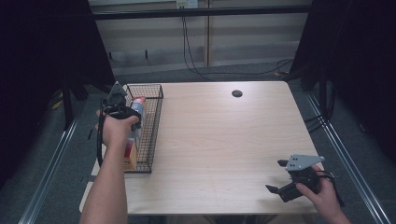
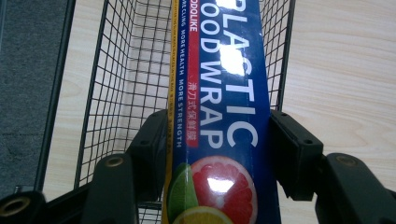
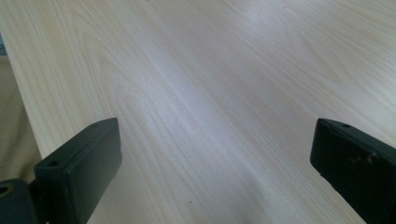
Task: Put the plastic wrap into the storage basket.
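Note:
A long blue box of plastic wrap (image 2: 219,93), printed with citrus slices, runs between the jaws of my left gripper (image 2: 219,149), whose pads press on both of its sides. In the high view that left gripper (image 1: 122,112) holds the box (image 1: 138,105) lengthwise in a black wire basket (image 1: 156,107) at the table's left edge; whether the box touches the basket floor I cannot tell. My right gripper (image 1: 276,175) rests low at the table's front right corner, jaws wide apart. In its own view the right gripper (image 3: 215,163) has nothing but bare wood between them.
The wire basket (image 2: 116,70) sits along the left edge of the light wooden table (image 1: 219,140). A round black cable hole (image 1: 236,93) lies near the far edge. Black curtains flank both sides, and cables trail on the floor behind.

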### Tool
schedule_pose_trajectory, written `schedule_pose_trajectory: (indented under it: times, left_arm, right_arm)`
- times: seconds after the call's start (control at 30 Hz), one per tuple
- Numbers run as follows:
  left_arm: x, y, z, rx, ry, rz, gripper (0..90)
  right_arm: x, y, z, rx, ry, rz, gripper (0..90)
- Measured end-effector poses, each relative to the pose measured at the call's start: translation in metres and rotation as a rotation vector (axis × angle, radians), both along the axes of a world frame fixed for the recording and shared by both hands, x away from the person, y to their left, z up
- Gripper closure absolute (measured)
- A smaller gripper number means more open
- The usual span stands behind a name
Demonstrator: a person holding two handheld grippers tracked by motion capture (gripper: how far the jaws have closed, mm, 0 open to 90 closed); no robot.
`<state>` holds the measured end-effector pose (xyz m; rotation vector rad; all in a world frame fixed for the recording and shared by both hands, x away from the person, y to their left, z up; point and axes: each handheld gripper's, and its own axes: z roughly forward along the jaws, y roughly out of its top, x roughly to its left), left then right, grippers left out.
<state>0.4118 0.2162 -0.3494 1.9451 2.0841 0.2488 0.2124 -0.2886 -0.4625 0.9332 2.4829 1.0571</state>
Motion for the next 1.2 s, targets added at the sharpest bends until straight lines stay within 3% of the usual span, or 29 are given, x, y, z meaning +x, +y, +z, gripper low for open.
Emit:
schedule_pose_trajectory:
  times: [1.2]
  left_arm:
    - [0.006, 0.001, -0.022, -0.003, 0.011, -0.010, 43.9]
  right_arm:
    - [0.000, 0.001, -0.002, -0.005, 0.008, 0.004, 1.8]
